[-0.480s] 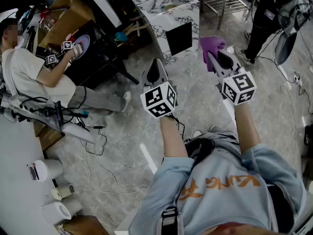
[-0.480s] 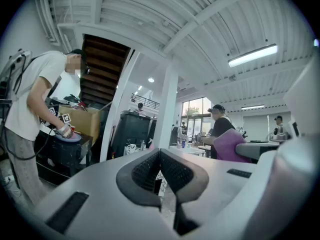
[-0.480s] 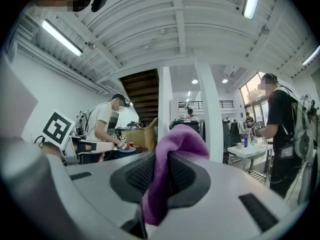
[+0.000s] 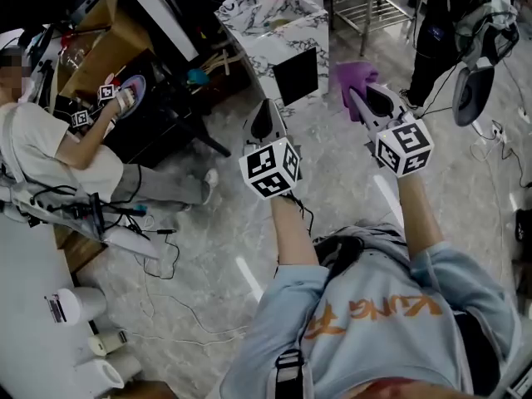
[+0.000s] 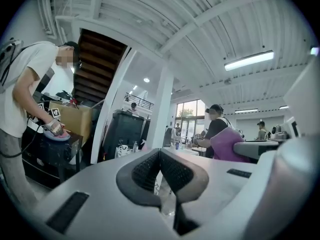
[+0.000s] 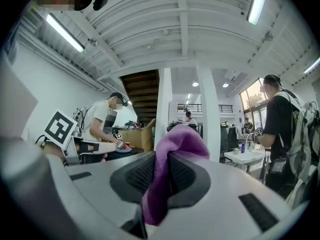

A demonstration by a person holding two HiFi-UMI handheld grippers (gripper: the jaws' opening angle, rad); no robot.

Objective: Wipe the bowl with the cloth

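Note:
My right gripper (image 4: 357, 92) is held level out in front of me, shut on a purple cloth (image 4: 356, 75) that bunches up over its tips. In the right gripper view the cloth (image 6: 176, 140) hangs pinched between the ribbed pads, with my right gripper (image 6: 161, 159) closed on it. To its left and a hand's width away, my left gripper (image 4: 265, 105) is also held level. In the left gripper view its pads meet at my left gripper (image 5: 159, 152) with nothing between them. No bowl of mine shows in any view.
A marble-patterned counter (image 4: 274, 19) stands ahead above the stone floor. One person (image 4: 50, 152) works with grippers at a dark bench on the left, another (image 4: 436, 23) stands at the top right. Rolls (image 4: 75, 306) sit on a white table at the lower left; cables lie on the floor.
The head view has shifted a little, so the room has slid slightly in frame. Both grippers keep their places, and the cloth stays in the right one.

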